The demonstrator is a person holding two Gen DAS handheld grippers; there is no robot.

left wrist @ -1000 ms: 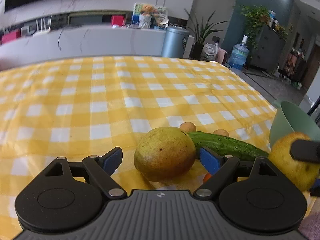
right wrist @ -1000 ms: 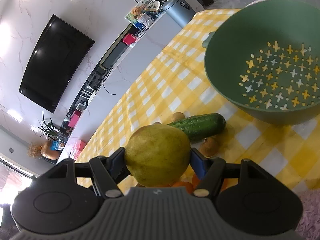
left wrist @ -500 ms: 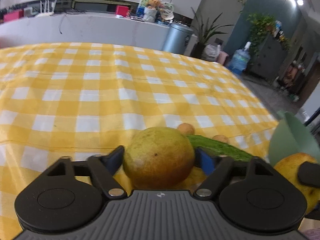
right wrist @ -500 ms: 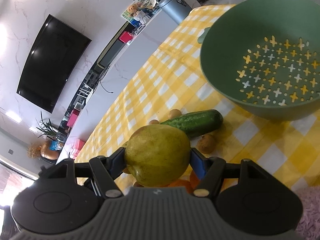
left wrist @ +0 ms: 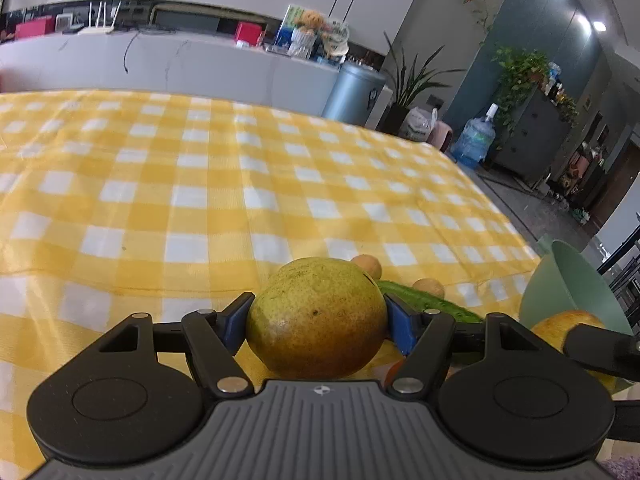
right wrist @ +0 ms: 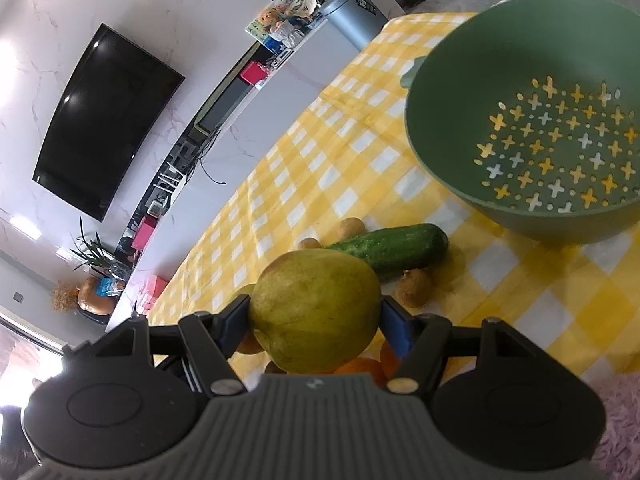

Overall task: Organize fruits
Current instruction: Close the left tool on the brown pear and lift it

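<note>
My left gripper [left wrist: 316, 314] has its blue pads against both sides of a round yellow-green fruit [left wrist: 316, 332] just above the checked tablecloth [left wrist: 200, 200]; the jaws are closing on it. My right gripper [right wrist: 316, 314] is shut on a yellow-green pear [right wrist: 316, 304], held over the fruit pile. That pear [left wrist: 560, 326] and a right finger [left wrist: 600, 350] show at the left wrist view's right edge. Behind lie a cucumber [right wrist: 392, 246] and small brown fruits [right wrist: 414, 288]. An empty green colander [right wrist: 440, 152] stands to the right.
Orange fruits [right wrist: 356, 366] lie under the right gripper. The cucumber [left wrist: 432, 306] and two small brown fruits [left wrist: 368, 266] sit just past the left gripper, with the colander [left wrist: 568, 292] by the table's right edge. A counter and a bin stand beyond the table.
The left jaws went from wide apart beside the round fruit to closed against it, and that view has tipped a little. The right gripper and its pear have held still.
</note>
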